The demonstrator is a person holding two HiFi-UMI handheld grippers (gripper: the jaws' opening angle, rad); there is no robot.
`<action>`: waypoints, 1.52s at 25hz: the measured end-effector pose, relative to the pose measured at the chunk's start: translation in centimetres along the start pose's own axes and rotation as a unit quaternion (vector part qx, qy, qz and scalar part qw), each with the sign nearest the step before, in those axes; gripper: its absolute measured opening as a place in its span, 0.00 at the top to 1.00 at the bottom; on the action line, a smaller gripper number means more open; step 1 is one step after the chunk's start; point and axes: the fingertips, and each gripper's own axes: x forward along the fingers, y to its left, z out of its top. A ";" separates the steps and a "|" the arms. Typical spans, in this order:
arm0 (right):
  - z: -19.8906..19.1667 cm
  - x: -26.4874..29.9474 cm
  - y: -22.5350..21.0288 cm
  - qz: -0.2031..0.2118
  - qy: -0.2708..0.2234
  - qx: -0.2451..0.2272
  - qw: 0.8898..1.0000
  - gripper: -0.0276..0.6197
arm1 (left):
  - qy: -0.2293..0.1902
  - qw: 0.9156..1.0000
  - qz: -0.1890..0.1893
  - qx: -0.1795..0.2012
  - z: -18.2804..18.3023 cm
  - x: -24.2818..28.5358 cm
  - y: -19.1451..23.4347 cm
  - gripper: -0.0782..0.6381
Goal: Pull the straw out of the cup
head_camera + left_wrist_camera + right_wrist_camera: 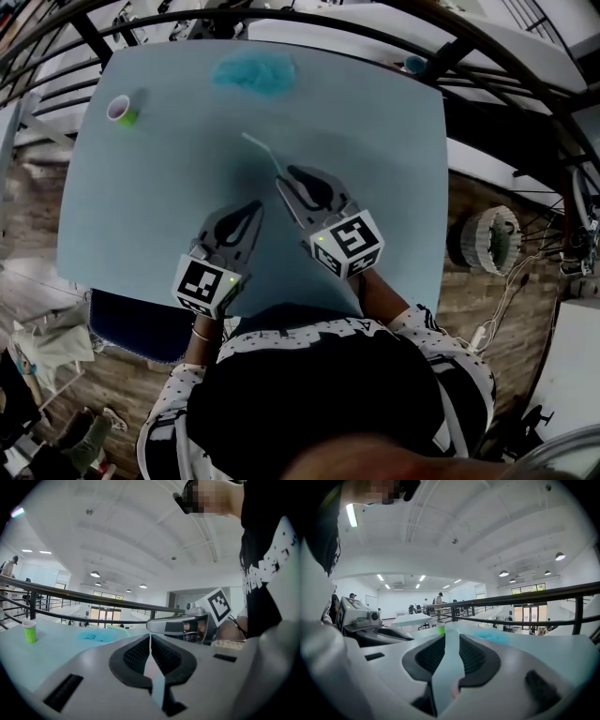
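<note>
A small green cup stands near the far left corner of the light blue table; it also shows as the green cup and the cup. The pale straw lies flat on the table, out of the cup, its near end at the tip of my right gripper. In the right gripper view, that gripper has a narrow gap between its jaws with only table showing through. My left gripper rests beside it, and its pads meet at the left gripper's tip with nothing between them.
A crumpled blue cloth lies at the far middle of the table, also seen as the cloth. A dark metal railing curves round the table's far and right sides. A dark chair seat sits under the near left edge.
</note>
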 end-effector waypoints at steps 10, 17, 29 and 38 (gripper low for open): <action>-0.9 1.3 -1.2 -0.007 0.014 -0.005 1.000 0.83 | 0.007 1.000 -0.001 -0.004 -0.6 0.3 0.6 0.87; -1.4 1.9 -2.0 -0.012 0.033 -0.018 0.999 0.83 | 0.009 1.000 0.001 -0.004 -0.5 0.5 0.7 0.87; -2.4 3.8 -2.9 -0.022 0.052 -0.035 0.998 0.83 | 0.018 1.000 0.007 -0.009 -1.2 0.7 1.9 0.87; -3.0 4.6 -3.0 -0.016 0.057 -0.047 0.997 0.83 | 0.020 1.000 0.011 -0.011 -1.5 0.6 2.4 0.87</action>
